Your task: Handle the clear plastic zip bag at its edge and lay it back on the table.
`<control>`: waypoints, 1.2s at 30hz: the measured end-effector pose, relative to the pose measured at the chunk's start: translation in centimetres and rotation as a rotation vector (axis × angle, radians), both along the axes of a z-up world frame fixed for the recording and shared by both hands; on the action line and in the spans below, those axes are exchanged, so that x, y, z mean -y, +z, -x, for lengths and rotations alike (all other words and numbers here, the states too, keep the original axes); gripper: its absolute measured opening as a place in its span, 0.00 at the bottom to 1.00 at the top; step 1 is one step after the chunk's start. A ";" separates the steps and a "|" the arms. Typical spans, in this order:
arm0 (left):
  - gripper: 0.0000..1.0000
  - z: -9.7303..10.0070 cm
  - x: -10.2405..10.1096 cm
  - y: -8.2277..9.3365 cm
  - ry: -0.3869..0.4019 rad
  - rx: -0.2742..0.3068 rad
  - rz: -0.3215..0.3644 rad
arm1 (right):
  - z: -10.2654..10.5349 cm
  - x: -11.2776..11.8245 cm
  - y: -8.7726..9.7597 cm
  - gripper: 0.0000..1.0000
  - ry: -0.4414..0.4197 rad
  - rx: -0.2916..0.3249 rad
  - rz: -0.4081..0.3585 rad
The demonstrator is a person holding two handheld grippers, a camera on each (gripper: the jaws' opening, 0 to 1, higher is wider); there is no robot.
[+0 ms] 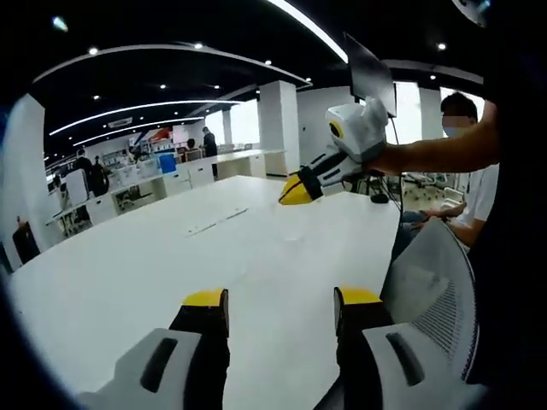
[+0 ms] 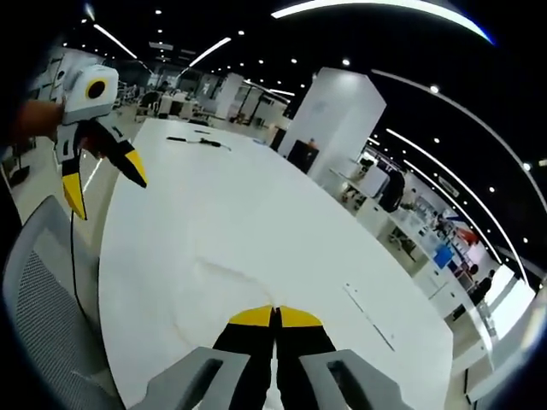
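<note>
A long white table runs through an open office, a mesh chair at its near edge. The clear plastic zip bag lies flat near that edge, barely visible, just ahead of the right gripper, whose jaws are pressed together on nothing. The left gripper hovers over bare tabletop, jaws spread. The bag looks light, limp and slippery; its raised edge seems the surest grip.
</note>
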State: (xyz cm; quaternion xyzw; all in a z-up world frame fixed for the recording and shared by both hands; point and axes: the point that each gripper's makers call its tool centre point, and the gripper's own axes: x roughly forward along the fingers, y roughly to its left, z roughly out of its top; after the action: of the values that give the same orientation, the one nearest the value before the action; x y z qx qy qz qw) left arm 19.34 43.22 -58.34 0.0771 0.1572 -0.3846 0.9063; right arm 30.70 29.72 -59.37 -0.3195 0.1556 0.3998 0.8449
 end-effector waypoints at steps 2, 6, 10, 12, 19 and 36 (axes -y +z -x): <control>0.52 -0.1 -0.4 0.0 0.013 0.001 0.009 | -0.2 -0.1 -0.1 0.00 0.003 0.001 0.006; 0.54 -0.1 -0.8 -0.4 0.019 -0.005 0.000 | -0.5 -0.3 0.0 0.00 0.011 0.013 0.013; 0.58 0.1 -1.0 -0.6 0.023 -0.008 -0.004 | -0.9 -0.7 0.0 0.00 0.022 0.024 0.022; 0.62 0.2 -1.1 -0.7 0.025 -0.007 0.000 | -1.1 -0.9 -0.4 0.00 0.033 0.022 0.034; 0.68 0.6 -1.1 -1.5 0.024 -0.027 -0.003 | -1.6 -1.3 -2.5 0.00 0.053 0.017 0.083; 0.71 0.6 -1.0 -2.6 0.007 -0.027 -0.021 | -0.6 -0.7 -7.9 0.00 0.067 -0.040 0.160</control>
State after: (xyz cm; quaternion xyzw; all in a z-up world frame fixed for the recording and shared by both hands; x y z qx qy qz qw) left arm 18.71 44.17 -60.90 0.0808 0.1738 -0.3805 0.9047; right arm 31.35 30.46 -67.28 -0.3827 0.1933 0.4204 0.7996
